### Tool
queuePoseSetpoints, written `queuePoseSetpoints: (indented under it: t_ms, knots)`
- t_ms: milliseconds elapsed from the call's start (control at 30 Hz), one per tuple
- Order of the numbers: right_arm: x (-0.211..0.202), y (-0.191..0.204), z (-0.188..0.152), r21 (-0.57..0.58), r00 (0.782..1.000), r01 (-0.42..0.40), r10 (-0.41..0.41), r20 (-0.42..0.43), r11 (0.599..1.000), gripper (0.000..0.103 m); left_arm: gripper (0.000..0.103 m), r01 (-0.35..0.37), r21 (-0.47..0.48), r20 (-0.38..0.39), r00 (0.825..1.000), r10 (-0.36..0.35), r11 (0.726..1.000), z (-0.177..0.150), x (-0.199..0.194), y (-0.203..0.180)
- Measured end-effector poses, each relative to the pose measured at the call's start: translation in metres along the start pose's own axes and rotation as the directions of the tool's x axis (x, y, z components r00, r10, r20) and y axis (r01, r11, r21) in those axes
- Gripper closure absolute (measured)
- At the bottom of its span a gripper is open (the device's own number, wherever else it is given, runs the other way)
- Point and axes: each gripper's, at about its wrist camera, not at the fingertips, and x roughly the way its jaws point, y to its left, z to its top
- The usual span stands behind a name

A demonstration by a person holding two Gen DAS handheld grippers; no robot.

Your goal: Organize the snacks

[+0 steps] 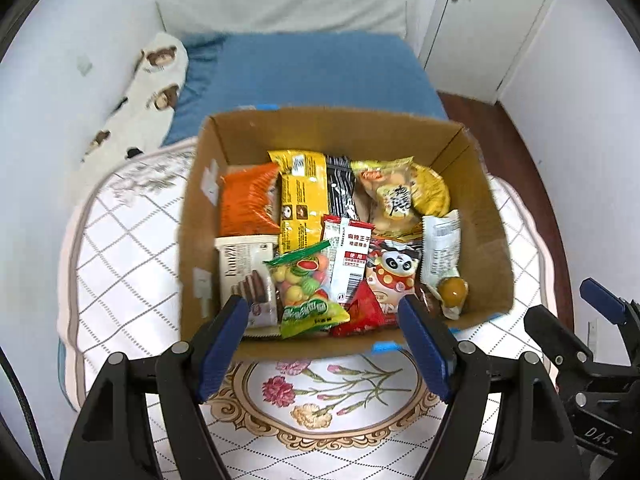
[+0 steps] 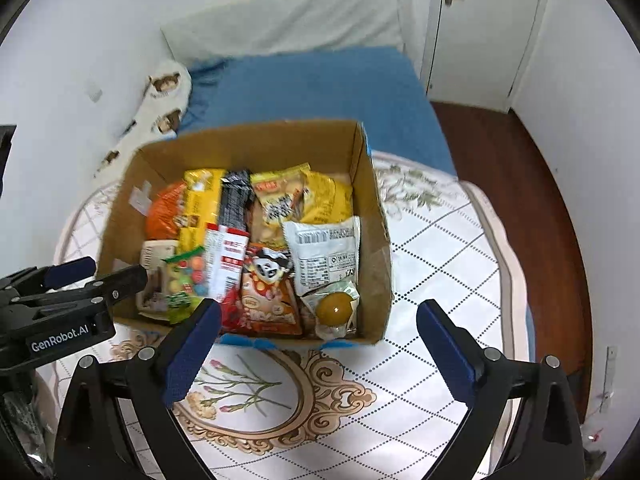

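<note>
Through my left wrist camera, the cardboard box (image 1: 480, 216) sits on a round table (image 1: 132, 280) covered in a white cloth with a grey diamond grid and a gold-scrolled floral medallion. The box is plain brown corrugated board, open-topped, with bits of blue tape at its near edge. It is packed with snacks lying flat and overlapping: a ribbed orange packet (image 1: 248, 204) at the left, a glossy yellow packet (image 1: 300, 196) beside it, a clear bag of fruit-shaped candies (image 1: 304, 292) with a green bottom edge at the front, a panda-printed packet (image 1: 392, 272) to its right, and a smooth amber ball in clear wrap (image 1: 452, 290) in the near right corner. My left gripper (image 1: 324, 316) hangs over the box's near edge, jaws standing apart with nothing between the blue pads. My right gripper (image 1: 576, 312) shows at the right edge.

Through my right wrist camera, the same box (image 2: 376, 240) lies left of centre on the cloth (image 2: 440, 264), with a crinkled white packet (image 2: 324, 252) printed in black on top at its right side. My right gripper (image 2: 320, 320) is spread wide and holds nothing. My left gripper (image 2: 96, 272) enters from the left by the box's near corner.
</note>
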Motion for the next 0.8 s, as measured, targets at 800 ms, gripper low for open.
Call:
queuePoseSetpoints:
  t_ms: [800]
  knots:
    - [-0.198,0.024,-0.096,-0.047,0.953,0.013,0.002,0.304,0.999,0.000,0.015,-0.038,0.017,0.281,0.959,0.032,0.999,-0.108,-0.159,-0.007]
